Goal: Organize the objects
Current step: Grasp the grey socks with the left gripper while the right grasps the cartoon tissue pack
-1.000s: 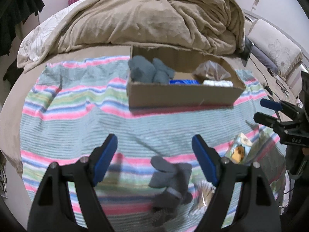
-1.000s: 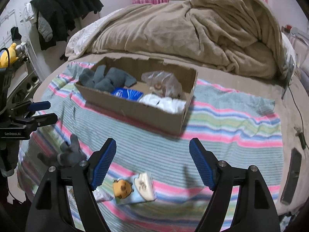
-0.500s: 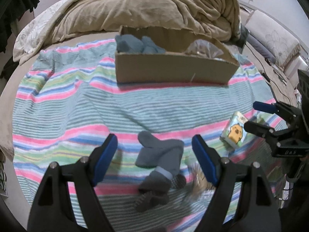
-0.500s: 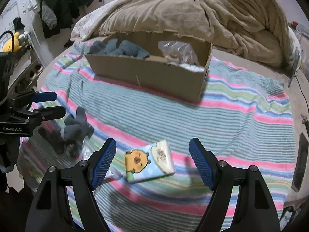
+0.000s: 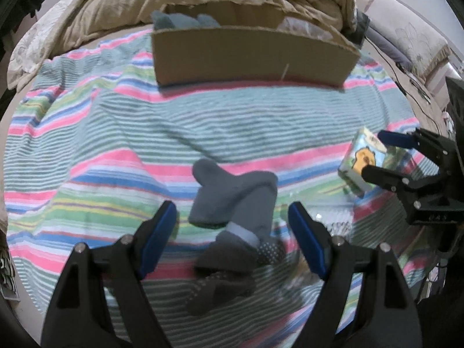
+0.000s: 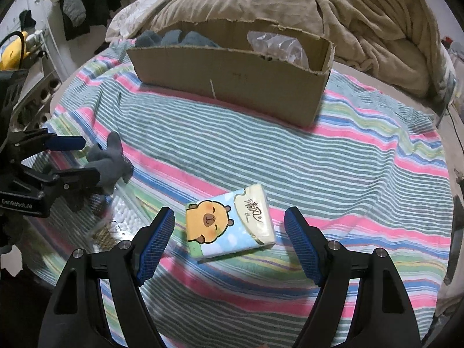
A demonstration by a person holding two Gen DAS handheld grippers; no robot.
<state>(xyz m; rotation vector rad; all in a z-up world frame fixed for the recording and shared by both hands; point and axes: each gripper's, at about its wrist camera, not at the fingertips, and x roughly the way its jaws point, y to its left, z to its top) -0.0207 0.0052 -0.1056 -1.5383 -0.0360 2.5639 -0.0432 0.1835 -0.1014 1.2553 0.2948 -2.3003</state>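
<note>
Short of the brown cardboard box (image 6: 232,78), my open fingers straddle grey socks (image 5: 232,200) and cartoon tissue pack (image 6: 229,226); bedspread could snag.

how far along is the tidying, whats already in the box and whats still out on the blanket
Done: blue-grey socks and a clear plastic bag sit in the cardboard box. In hand: nothing; the open left gripper brackets the grey socks, the open right gripper the tissue pack. Left: boxing both.

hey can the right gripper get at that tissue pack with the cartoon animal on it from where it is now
Probably yes. The right gripper stands open with the soft cartoon-printed tissue pack lying flat on the striped blanket between its fingers, nothing over it. The left gripper is off at the grey socks.
</note>
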